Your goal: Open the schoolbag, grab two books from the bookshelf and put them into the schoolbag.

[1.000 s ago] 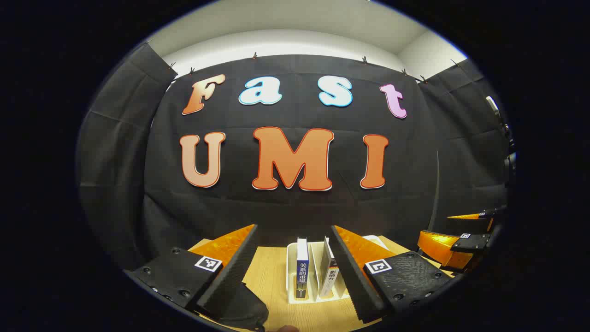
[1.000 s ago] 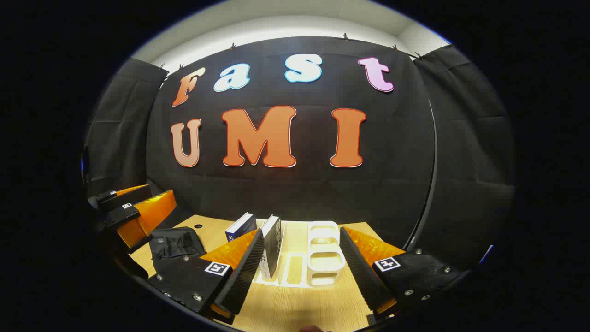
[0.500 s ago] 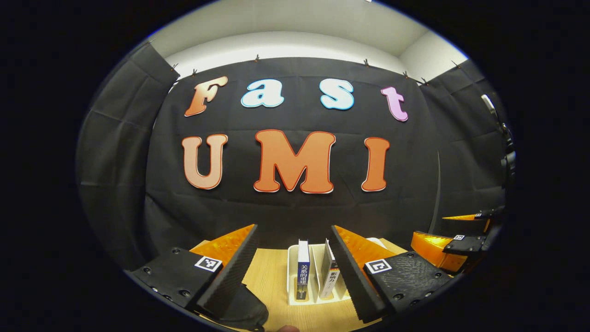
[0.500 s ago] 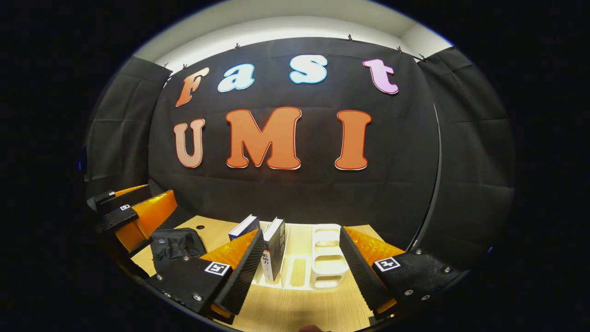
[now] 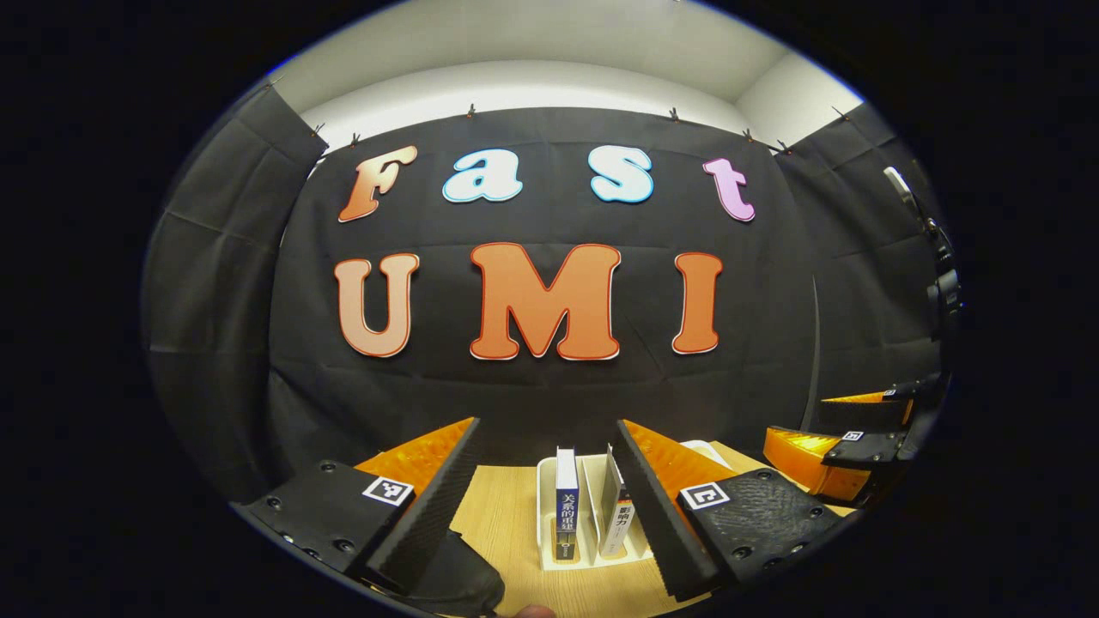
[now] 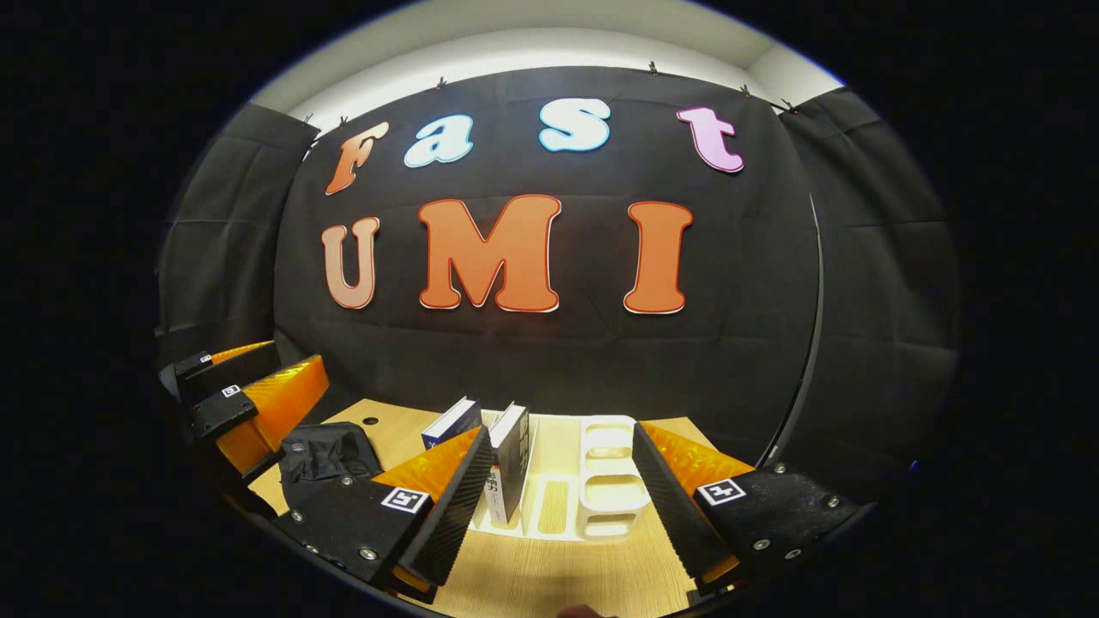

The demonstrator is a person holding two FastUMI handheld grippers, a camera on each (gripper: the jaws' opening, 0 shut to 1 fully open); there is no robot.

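Both hand-held grippers hang wide apart and grip nothing above the tabletop (image 6: 549, 575). The left hand-held gripper (image 5: 545, 506) faces the white bookshelf (image 5: 549, 558), where two books (image 5: 565, 513) stand upright in separate slots. The right hand-held gripper (image 6: 558, 506) points at the same bookshelf. The black schoolbag (image 6: 326, 453) lies left of the bookshelf, near the left gripper.
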